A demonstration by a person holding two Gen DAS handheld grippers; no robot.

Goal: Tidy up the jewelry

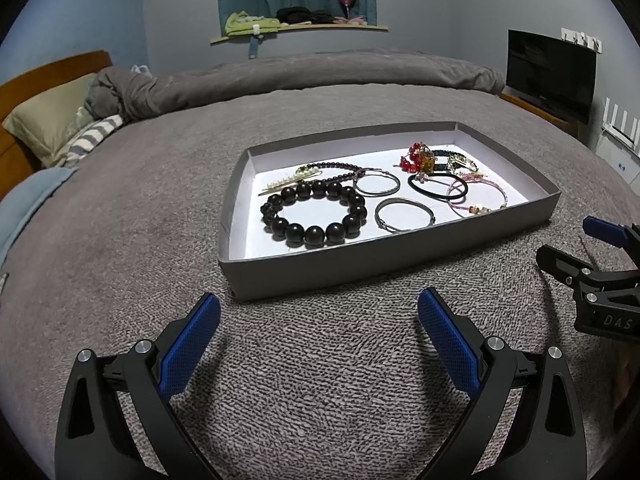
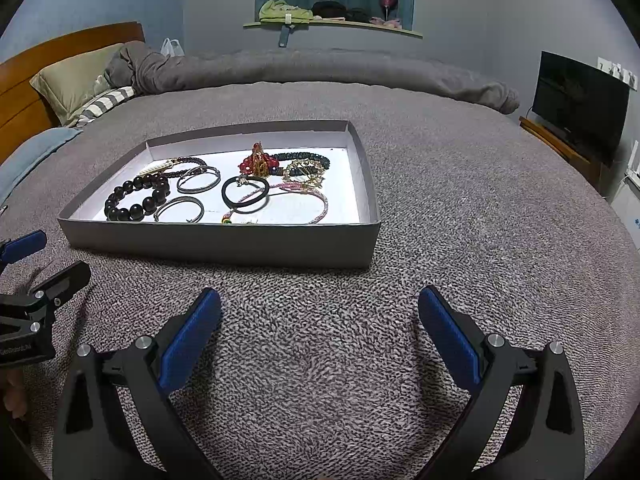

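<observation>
Jewelry is seen gathered inside a shallow grey tray (image 1: pixel 400 258) with a white floor, set on a grey textured bedspread (image 1: pixel 320 360). Nearest, the left gripper (image 1: pixel 319 314) is held low over the bedspread just short of the tray, blue-padded fingers (image 1: pixel 188 346) spread wide, nothing between them. The right gripper (image 2: pixel 319 312) is held likewise, fingers spread and empty, near the tray's front right corner. In the tray front, a large dark bead bracelet (image 1: pixel 314 214) and a silver bangle (image 1: pixel 405 215) are laid; behind them a second silver bangle (image 1: pixel 377 184), a black hair tie (image 1: pixel 438 186) overlapped by a pink cord bracelet (image 1: pixel 476 196). Farther back, a pearl hair clip (image 1: pixel 286 182), a red bead piece (image 1: pixel 416 158) and a dark braided bracelet (image 2: pixel 304 158) are seen. Beyond, a rolled grey duvet (image 1: pixel 340 72), pillows (image 1: pixel 48 124) and a dark TV (image 1: pixel 550 74) are visible.
</observation>
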